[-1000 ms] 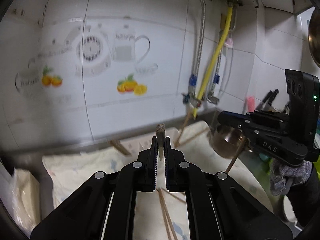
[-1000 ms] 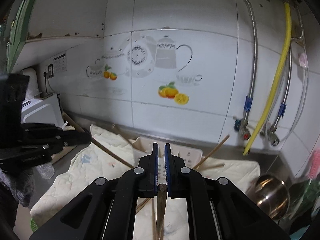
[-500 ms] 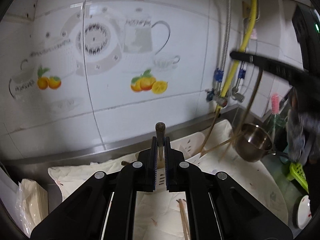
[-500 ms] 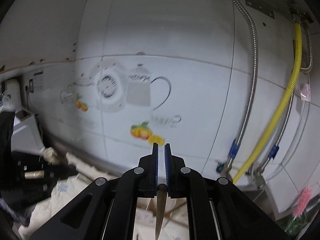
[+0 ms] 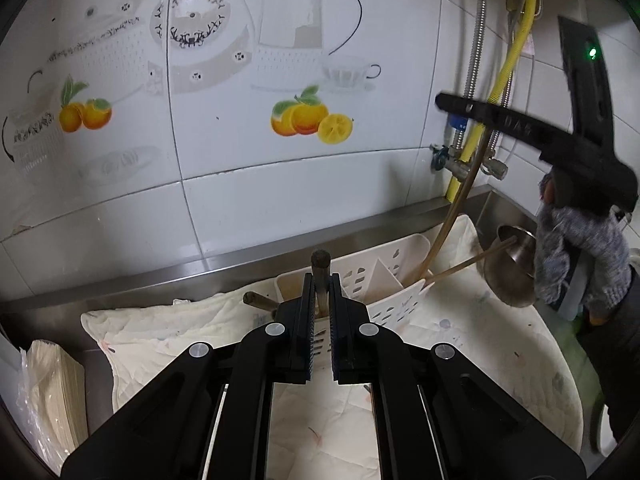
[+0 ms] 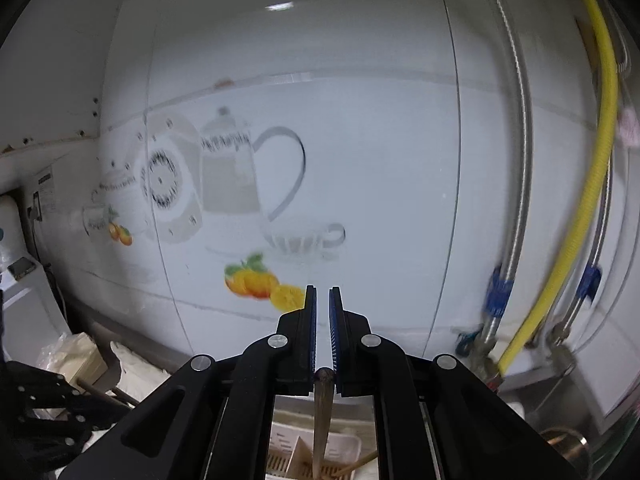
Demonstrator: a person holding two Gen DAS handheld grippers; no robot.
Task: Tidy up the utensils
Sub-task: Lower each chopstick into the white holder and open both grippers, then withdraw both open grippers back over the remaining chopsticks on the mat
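A white perforated plastic caddy point(image 5: 384, 280) lies on a quilted cloth point(image 5: 480, 344). The left gripper point(image 5: 320, 300), tilted down, is clenched on a round wooden chopstick point(image 5: 321, 268) above the caddy; the right gripper point(image 6: 322, 344) grasps a second chopstick point(image 6: 322, 412), hanging tip-down into it.

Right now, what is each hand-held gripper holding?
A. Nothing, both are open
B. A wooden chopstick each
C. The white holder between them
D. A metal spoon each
B: the left hand-held gripper is shut on a wooden chopstick, and the right hand-held gripper pinches another chopstick whose lower end hangs down into the white utensil holder.
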